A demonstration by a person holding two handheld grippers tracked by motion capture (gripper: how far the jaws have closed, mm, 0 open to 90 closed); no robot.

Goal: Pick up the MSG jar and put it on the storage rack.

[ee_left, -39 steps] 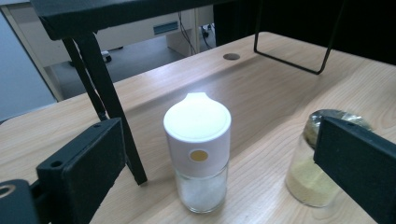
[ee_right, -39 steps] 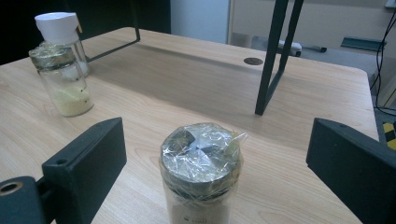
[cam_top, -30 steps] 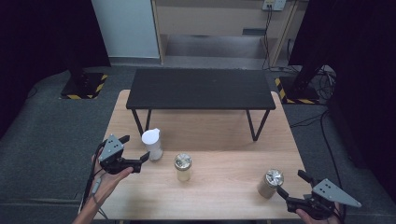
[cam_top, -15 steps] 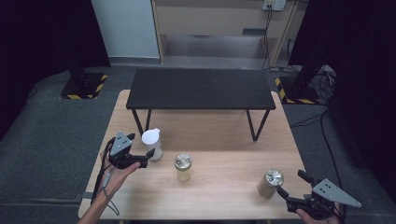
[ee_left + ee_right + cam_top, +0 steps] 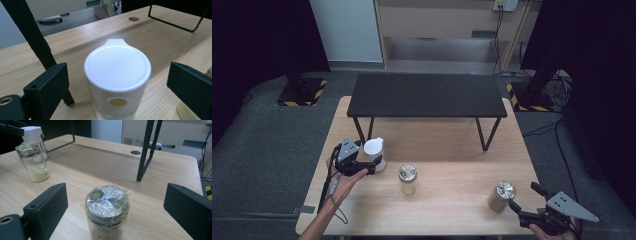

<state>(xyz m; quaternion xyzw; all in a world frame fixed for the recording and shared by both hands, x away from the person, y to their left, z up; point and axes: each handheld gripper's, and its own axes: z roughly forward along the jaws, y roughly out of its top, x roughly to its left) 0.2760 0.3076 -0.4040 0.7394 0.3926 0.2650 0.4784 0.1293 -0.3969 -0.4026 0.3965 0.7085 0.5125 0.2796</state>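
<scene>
White-lidded jar (image 5: 117,77), spout tab, small yellow dot.

The high view is evenly lit over the wooden table (image 5: 452,200), while the surroundings fall to near black at both sides; the black bench (image 5: 427,95) casts only a soft shadow; the picture is somewhat grainy; in the left gripper view the white lid (image 5: 117,65) glares, nearly washed out, and the jaws at the edges blur; the plastic wrap (image 5: 107,200) on the jar glints.
</scene>
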